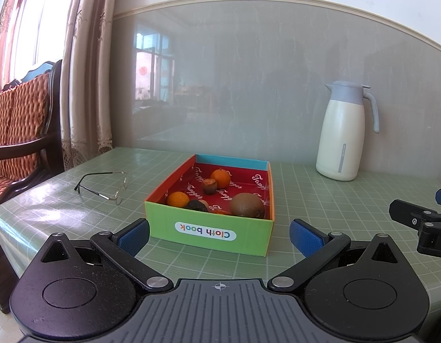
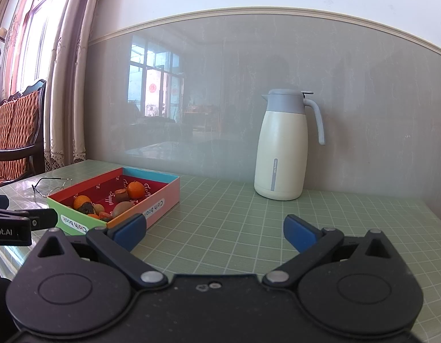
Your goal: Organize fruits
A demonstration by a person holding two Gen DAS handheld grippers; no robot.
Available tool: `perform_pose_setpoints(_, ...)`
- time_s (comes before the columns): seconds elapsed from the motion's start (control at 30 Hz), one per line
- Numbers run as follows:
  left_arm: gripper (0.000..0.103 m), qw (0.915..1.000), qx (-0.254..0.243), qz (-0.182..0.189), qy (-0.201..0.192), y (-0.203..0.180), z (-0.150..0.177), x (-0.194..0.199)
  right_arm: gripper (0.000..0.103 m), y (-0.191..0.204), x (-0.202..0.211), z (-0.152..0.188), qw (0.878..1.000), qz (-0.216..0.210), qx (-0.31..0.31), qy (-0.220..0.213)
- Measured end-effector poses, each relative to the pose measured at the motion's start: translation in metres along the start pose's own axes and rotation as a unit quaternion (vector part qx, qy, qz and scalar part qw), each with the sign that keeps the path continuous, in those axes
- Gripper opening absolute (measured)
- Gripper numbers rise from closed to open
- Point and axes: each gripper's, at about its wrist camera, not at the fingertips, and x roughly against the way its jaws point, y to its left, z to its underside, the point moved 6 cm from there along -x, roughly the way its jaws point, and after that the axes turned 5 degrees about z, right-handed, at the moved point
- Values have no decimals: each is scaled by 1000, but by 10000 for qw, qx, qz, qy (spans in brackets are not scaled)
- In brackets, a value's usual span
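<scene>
On the worktop: a box (image 1: 209,235) sits near the middle, its green front wall facing the left gripper and printed "Cloth book" upside down.
Box: open at the top, red lining with white script, orange left wall, blue far wall; in the right wrist view (image 2: 163,203) its right side shows pink.
Fruit: all of it lies inside the box.
Oranges: one (image 1: 220,177) toward the far wall, another (image 1: 178,199) near the front left corner.
Kiwi: a kiwi (image 1: 247,204) lies at the front right, close to the right wall.
Brown fruit: a small brown one (image 1: 209,185) sits just beside the far orange; a dark one (image 1: 196,205) lies just beside the near orange. What kind they are I cannot tell.
Left gripper: the left gripper (image 1: 219,234) has its blue pads wide apart with nothing between them, held just in front of the box's front wall.
Right gripper: the right gripper (image 2: 214,228) is likewise spread and empty, over bare worktop to the right of the box; its tip shows at the right edge of the left wrist view.
Glasses: glasses (image 1: 106,185) lie folded open on the worktop, left of the box and apart from it.
Jug: a cream jug (image 2: 282,154) with a grey-blue lid and handle stands upright at the back, against the wall.
Worktop: green gridded cover (image 2: 234,223).
Chair: a chair (image 1: 20,120) stands at the left beside a curtain (image 1: 83,71).
</scene>
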Motion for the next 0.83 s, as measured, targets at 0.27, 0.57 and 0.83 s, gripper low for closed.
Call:
perform_pose_setpoints(0.27, 103, 10000, -1, 0, -9, 0, 0, 1, 103, 0, 0, 0, 10000, -4, 3, -4)
perform_pose_setpoints(0.57, 103, 10000, -25, -15, -19, -1, 0, 2, 103, 0, 0, 0, 10000, -2, 1, -2)
perform_pose_setpoints(0.83, 103, 10000, 20, 34, -81, 0, -1, 3, 103, 0, 0, 0, 10000, -1, 2, 1)
